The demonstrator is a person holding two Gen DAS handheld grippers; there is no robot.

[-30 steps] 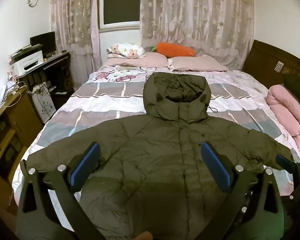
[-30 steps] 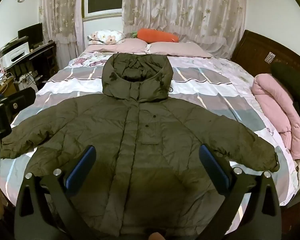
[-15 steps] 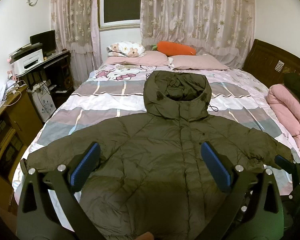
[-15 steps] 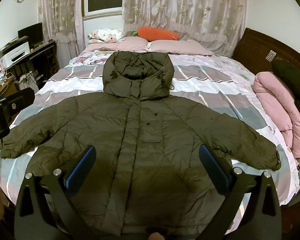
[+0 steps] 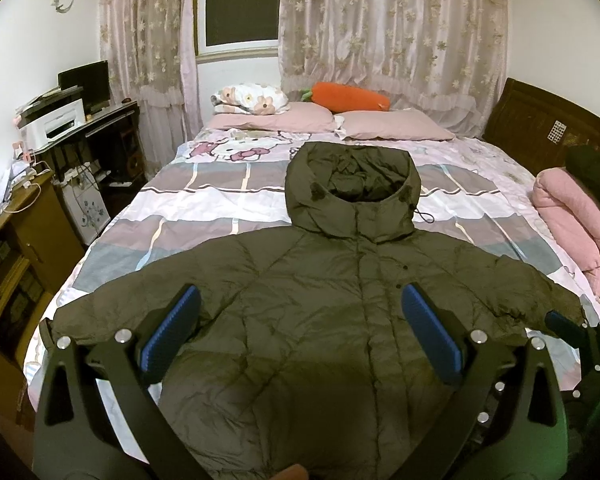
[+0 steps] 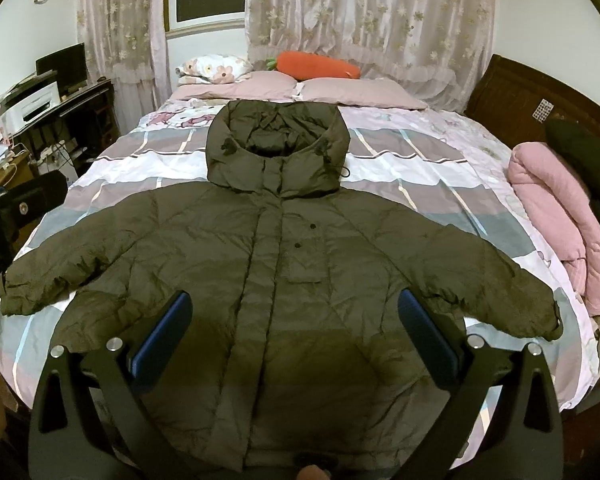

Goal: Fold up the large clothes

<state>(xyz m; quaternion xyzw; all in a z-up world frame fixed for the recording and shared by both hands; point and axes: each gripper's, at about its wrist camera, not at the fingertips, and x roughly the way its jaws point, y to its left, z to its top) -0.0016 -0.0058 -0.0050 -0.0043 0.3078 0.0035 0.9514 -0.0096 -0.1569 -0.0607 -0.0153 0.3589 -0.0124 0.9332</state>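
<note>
Both views have crept slightly forward since a second ago; we hold left tongs (image 5: 300, 328) and right tongs (image 6: 290, 326) spread over the jacket (image 6: 276, 264), flat on the bed (image 6: 420, 152), unfolded, all folds left.

jacket (image 5: 320, 320) hem: behind jaws | dark garment (image 6: 580, 152): cut by edge

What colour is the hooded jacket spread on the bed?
Dark olive green jacket, clearest in the right wrist view.

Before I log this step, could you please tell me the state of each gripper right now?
Left gripper: open, holding nothing, above the olive hooded puffer jacket.
Right gripper: open, holding nothing, above the same jacket.
</note>
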